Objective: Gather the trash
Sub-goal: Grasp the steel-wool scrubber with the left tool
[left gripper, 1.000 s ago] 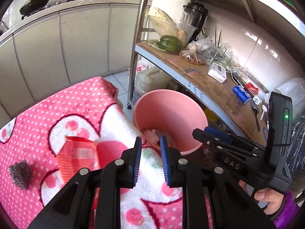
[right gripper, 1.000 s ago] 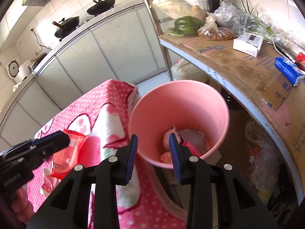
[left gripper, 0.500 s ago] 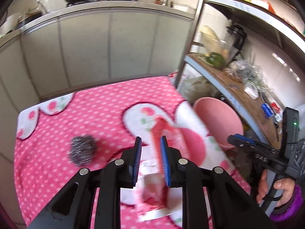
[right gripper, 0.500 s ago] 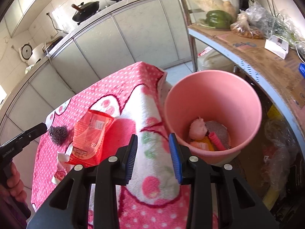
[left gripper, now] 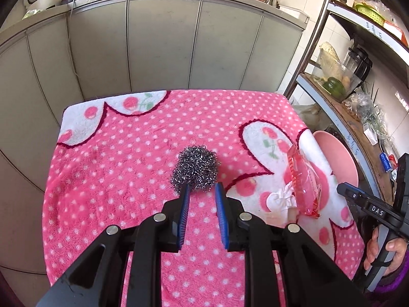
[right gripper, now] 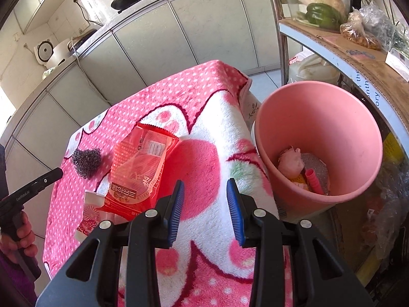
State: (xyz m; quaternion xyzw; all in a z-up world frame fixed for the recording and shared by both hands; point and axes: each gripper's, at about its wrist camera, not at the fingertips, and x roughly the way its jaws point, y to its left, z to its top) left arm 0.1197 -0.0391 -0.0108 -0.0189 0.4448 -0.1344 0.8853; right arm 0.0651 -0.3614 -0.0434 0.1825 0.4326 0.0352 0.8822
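Your left gripper (left gripper: 202,188) points down at the pink spotted blanket (left gripper: 122,168); its blue pads stand apart with nothing between them, and the steel wool ball (left gripper: 195,170) lies just beyond the fingertips, whether touching them you cannot tell. Your right gripper (right gripper: 205,188) hangs over the white and pink patch of the same blanket, pads likewise parted and empty. Its body, seen from the left wrist view, bears the letters "DAS"; the left tool, seen from the right wrist view, carries small white lettering too fine to read.

Just left of the right gripper's fingers lies the red snack wrapper (right gripper: 139,168), flat, printed with white characters and a small label panel. A white paper cup (right gripper: 88,215) with a red pattern lies partly under its near edge.

Beside the blanket's right edge stands the pink bin (right gripper: 340,117), holding crumpled tissue and other scraps. Behind it, the shelf edge (right gripper: 363,84) shows the fragments "the" and "ory".
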